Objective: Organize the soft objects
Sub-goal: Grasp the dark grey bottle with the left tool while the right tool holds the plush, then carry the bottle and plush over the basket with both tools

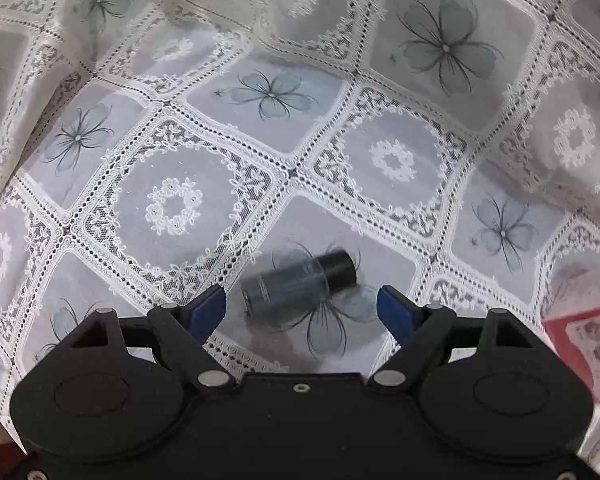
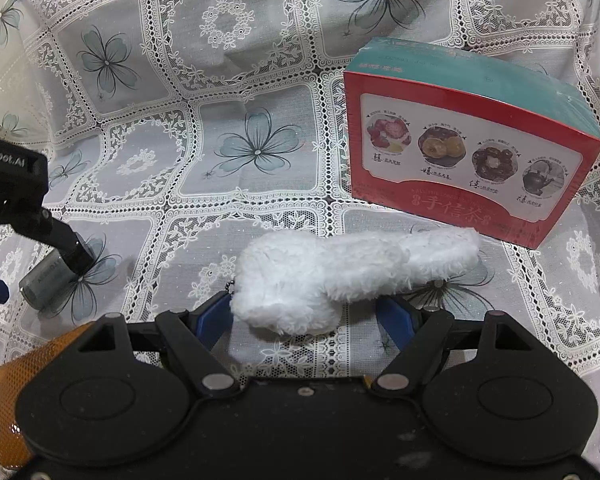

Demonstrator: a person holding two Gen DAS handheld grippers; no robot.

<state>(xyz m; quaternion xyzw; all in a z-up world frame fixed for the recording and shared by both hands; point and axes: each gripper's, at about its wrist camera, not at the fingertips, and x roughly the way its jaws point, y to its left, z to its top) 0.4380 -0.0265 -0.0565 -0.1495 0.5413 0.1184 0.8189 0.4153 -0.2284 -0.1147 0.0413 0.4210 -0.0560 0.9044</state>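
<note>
A white fluffy plush toy (image 2: 340, 272) with a small ball chain lies on the lace tablecloth, just ahead of and between the blue fingertips of my right gripper (image 2: 306, 314), which is open around its near end. A small grey-blue bottle with a black cap (image 1: 300, 282) lies on its side between the open fingers of my left gripper (image 1: 302, 306). The bottle also shows in the right wrist view (image 2: 46, 280), partly hidden by the left gripper's body (image 2: 16, 196).
A red and teal tea box (image 2: 472, 148) stands on the cloth behind the plush toy, to the right; its corner shows in the left wrist view (image 1: 584, 348). An orange mesh item (image 2: 8, 396) sits at the lower left. The lace tablecloth (image 1: 260, 160) covers everything.
</note>
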